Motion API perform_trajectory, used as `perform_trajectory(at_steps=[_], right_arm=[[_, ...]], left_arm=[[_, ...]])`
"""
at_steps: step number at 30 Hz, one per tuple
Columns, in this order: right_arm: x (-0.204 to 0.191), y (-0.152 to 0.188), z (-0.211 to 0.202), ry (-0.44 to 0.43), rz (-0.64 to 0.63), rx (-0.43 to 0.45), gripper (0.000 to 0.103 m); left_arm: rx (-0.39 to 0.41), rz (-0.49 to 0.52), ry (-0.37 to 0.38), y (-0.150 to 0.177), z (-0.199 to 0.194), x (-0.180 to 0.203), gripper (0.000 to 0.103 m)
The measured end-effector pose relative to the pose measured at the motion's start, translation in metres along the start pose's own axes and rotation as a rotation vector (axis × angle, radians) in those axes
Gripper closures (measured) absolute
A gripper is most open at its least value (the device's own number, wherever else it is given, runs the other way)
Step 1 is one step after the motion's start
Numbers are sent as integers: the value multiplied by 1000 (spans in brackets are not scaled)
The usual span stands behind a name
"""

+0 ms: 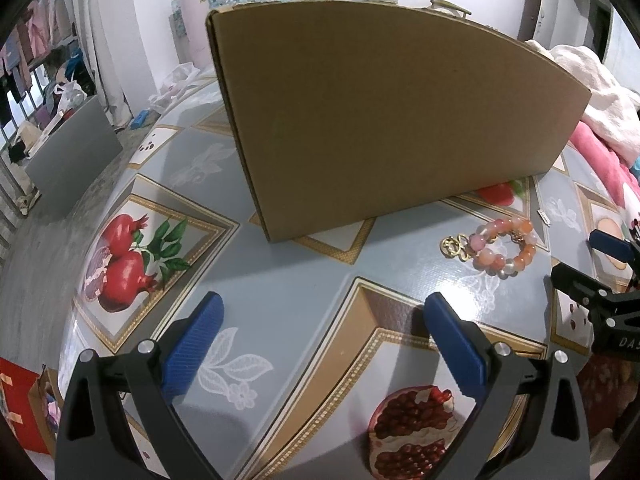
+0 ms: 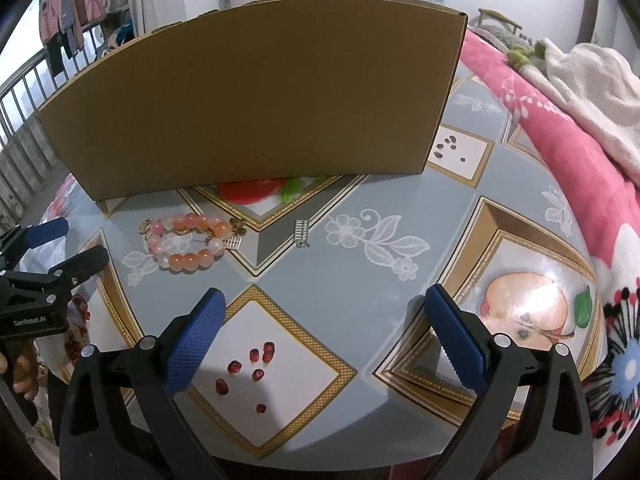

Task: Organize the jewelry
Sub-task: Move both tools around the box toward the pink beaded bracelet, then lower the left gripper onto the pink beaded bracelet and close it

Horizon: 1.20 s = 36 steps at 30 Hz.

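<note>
A pink and orange beaded bracelet (image 1: 505, 247) with gold charms (image 1: 455, 246) lies on the patterned tablecloth in front of a brown cardboard box (image 1: 380, 120). It also shows in the right wrist view (image 2: 188, 245), left of a small silver charm (image 2: 301, 233). The box (image 2: 256, 104) stands upright behind them, its inside hidden. My left gripper (image 1: 324, 312) is open and empty, well left of the bracelet. My right gripper (image 2: 324, 308) is open and empty, hovering near the table's front, right of the bracelet.
The table (image 1: 280, 280) has a grey fruit-print cloth. Pink and white blankets (image 2: 560, 92) lie along its right side. A clothes rack (image 1: 36, 52) and a grey panel (image 1: 76, 152) stand at the left beyond the table edge.
</note>
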State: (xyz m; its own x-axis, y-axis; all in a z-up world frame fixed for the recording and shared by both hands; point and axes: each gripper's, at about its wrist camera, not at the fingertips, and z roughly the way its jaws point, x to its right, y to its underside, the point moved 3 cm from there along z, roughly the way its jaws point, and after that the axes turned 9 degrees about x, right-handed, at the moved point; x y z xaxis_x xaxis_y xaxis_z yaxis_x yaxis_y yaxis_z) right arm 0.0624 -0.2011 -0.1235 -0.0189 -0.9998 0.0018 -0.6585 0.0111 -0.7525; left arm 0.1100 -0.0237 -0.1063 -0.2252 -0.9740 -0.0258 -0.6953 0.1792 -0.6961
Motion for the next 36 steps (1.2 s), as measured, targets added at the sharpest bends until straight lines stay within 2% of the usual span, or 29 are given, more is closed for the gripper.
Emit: perform_trajectory(at_steps=[7,16,20,23,26,33,35,36], right_arm=[[5,2,-2,-48,-7,10,8],[13,3,-4,-91,31,57,8],[16,4,-7,-116,33,66,8],[17,4,-8,-133,19,68,8],[21,6,-12,-153,32,91,10],[22,-3,-18,-286,114,99,49],[18,-6,-17,-307,124,88,59],[17,-5,-15,-304,126,82,62]], left_arm=[[-14,-12,-14,-1,0,1,4],[45,14,-32,-1,-8,5,5],[101,19,26,-4,-23,11,6],[133,1,85,-4,-30,14,15],[146,25,119,-2,-33,21,24],[209,149,230,-5,-42,53,45],[204,189,266,-5,-40,63,53],[194,211,293,-5,-38,69,61]])
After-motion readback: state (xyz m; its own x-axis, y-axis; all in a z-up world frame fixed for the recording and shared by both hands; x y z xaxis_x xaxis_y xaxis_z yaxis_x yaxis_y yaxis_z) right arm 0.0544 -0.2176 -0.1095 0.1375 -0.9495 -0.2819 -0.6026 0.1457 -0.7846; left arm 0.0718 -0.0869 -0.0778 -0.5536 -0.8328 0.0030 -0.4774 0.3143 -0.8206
